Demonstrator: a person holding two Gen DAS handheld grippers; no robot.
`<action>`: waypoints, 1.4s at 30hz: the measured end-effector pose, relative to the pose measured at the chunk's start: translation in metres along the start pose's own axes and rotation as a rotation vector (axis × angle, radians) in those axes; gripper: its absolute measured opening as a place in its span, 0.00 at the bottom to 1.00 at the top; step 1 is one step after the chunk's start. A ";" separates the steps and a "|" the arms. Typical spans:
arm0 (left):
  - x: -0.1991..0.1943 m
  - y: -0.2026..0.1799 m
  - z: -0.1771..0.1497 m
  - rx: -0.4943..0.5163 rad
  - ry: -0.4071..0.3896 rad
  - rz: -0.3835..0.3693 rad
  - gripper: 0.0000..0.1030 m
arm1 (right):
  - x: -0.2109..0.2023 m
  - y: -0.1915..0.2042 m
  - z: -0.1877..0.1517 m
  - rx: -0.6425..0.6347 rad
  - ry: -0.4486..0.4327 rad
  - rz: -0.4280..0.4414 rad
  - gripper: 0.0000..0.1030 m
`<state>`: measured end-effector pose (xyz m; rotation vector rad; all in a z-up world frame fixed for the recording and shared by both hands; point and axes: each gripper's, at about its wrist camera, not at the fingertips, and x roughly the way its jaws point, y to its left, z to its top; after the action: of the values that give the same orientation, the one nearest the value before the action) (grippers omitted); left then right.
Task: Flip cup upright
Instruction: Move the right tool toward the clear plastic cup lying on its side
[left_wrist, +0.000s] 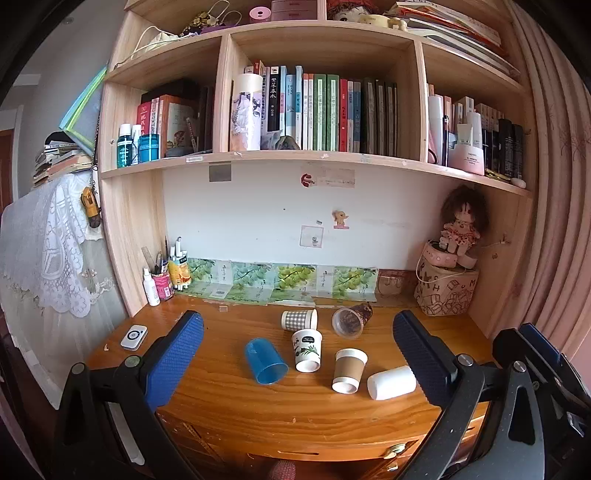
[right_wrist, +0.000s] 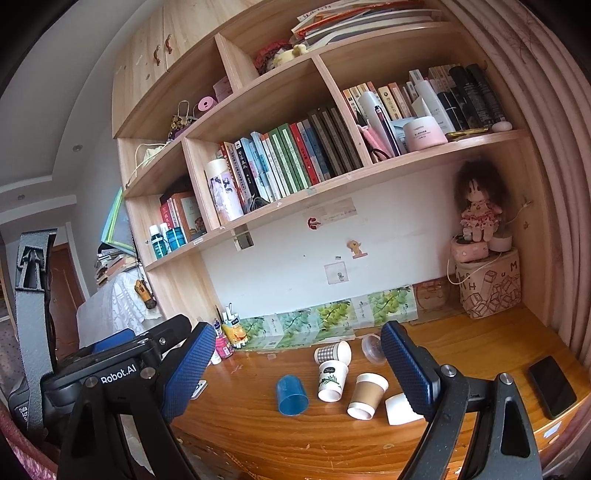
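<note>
On the desk (left_wrist: 229, 406) six cups lay tipped close together, the blue cup (left_wrist: 265, 361) leftmost. Both grippers, left (left_wrist: 295, 354) and right (right_wrist: 306, 373), hung above with jaws spread wide, gripping nothing. A careless reach would likely knock neighbouring cups rolling toward the edge.

Six tipped cups (left_wrist: 308, 350) on the desk (left_wrist: 258, 406) — left gripper (left_wrist: 297, 332) wide apart.
</note>
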<state>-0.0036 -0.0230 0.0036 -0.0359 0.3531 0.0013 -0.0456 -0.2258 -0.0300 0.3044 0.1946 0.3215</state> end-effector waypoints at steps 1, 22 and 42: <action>0.002 -0.001 0.000 0.005 0.004 -0.006 0.99 | 0.000 -0.001 0.000 0.000 -0.003 -0.005 0.89; 0.089 -0.007 0.020 -0.053 0.035 -0.052 0.99 | 0.069 -0.017 0.015 -0.129 0.052 -0.079 0.89; 0.224 0.001 0.028 -0.195 0.275 -0.098 0.99 | 0.238 -0.064 0.037 -0.485 0.357 0.000 0.89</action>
<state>0.2161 -0.0221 -0.0481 -0.2485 0.6252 -0.0667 0.2024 -0.2127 -0.0492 -0.2366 0.4574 0.4101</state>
